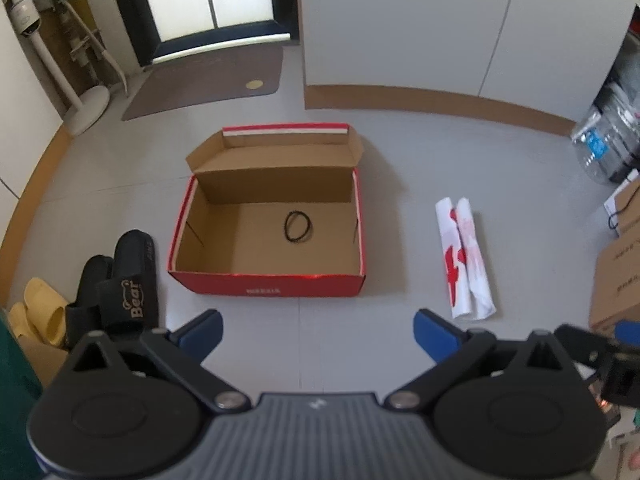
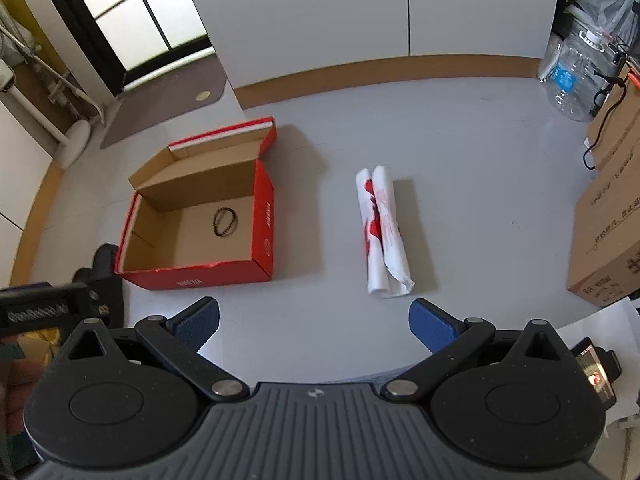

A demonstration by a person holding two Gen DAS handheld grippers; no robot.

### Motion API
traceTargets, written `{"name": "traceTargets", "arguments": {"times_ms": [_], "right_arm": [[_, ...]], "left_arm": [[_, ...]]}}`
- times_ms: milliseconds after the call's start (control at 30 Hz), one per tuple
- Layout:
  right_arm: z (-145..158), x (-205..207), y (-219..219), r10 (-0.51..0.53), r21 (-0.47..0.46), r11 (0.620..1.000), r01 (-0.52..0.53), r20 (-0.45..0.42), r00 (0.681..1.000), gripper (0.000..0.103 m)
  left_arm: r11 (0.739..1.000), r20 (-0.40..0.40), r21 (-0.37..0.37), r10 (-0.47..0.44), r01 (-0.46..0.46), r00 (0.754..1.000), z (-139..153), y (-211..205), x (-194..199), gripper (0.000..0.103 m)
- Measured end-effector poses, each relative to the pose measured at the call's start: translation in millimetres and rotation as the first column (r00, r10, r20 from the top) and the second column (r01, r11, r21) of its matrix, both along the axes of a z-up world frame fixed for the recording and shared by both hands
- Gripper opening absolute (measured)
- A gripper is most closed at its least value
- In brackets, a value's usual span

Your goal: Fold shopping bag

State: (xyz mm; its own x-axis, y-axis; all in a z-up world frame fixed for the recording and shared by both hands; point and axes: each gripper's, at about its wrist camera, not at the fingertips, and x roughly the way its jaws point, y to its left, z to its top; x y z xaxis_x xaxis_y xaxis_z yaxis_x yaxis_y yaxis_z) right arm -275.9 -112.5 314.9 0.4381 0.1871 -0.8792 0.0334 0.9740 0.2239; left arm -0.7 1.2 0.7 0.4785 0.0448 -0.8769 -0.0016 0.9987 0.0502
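The shopping bag (image 1: 466,258) is white plastic with red print, folded into a long narrow strip with two rolled sides. It lies flat on the grey floor, right of an open red shoe box (image 1: 272,224). It also shows in the right wrist view (image 2: 383,232). My left gripper (image 1: 316,334) is open and empty, held above the floor in front of the box. My right gripper (image 2: 312,322) is open and empty, above the floor just near of the bag's closest end, not touching it.
The red shoe box (image 2: 200,216) holds a black hair band (image 1: 298,227). Black slippers (image 1: 116,284) and yellow slippers (image 1: 38,312) lie at left. Cardboard boxes (image 2: 608,220) and a water jug (image 2: 576,72) stand at right. A door mat (image 1: 208,80) lies at the back.
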Motion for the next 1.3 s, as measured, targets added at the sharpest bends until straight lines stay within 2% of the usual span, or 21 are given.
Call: {"name": "traceTargets", "arguments": {"times_ms": [133,233,367,467,667,967,1100,1300], "right_arm": [[-1,-1,1,0.0,-0.001,1.0,0.0,0.01,1.0,0.103],[-1,-2,1,0.0,-0.002,1.0,0.0,0.017,1.0,0.103],[-3,-2,-1,0.013,-0.037,0.999,-0.013,-0.002,1.0,0.103],[-5,0,2,0.007,-0.039,0.999,-0.008,-0.027,1.0,0.103],[-2,2,6,0.002,-0.067,0.998,-0.003,-0.009,1.0,0.103],[0,4,5,-0.002,-0.085,0.996,0.001,-0.001,1.0,0.103],[2,3,7,-0.015,-0.08,0.997,0.015,0.006,1.0,0.103],[3,1,8,-0.013,-0.088,0.996,0.015,0.025,1.0,0.103]], "left_arm": [[0.999,0.0,0.031,0.022,-0.022,1.0,-2,-10,-5,0.103],[1.0,-0.038,-0.013,0.025,-0.026,0.999,-4,-5,4,0.103],[0.999,-0.052,-0.04,0.027,-0.029,0.998,-9,-5,7,0.103],[0.999,-0.055,-0.033,0.038,-0.04,0.998,-10,-2,10,0.103],[0.999,-0.073,-0.027,0.037,-0.039,0.997,-15,2,10,0.103],[1.0,-0.05,-0.002,0.027,-0.027,0.998,-14,-3,7,0.103],[0.998,-0.033,0.066,0.009,-0.006,0.999,-14,-13,6,0.103],[0.996,-0.032,0.086,0.019,-0.016,0.999,-16,-20,9,0.103]]}}
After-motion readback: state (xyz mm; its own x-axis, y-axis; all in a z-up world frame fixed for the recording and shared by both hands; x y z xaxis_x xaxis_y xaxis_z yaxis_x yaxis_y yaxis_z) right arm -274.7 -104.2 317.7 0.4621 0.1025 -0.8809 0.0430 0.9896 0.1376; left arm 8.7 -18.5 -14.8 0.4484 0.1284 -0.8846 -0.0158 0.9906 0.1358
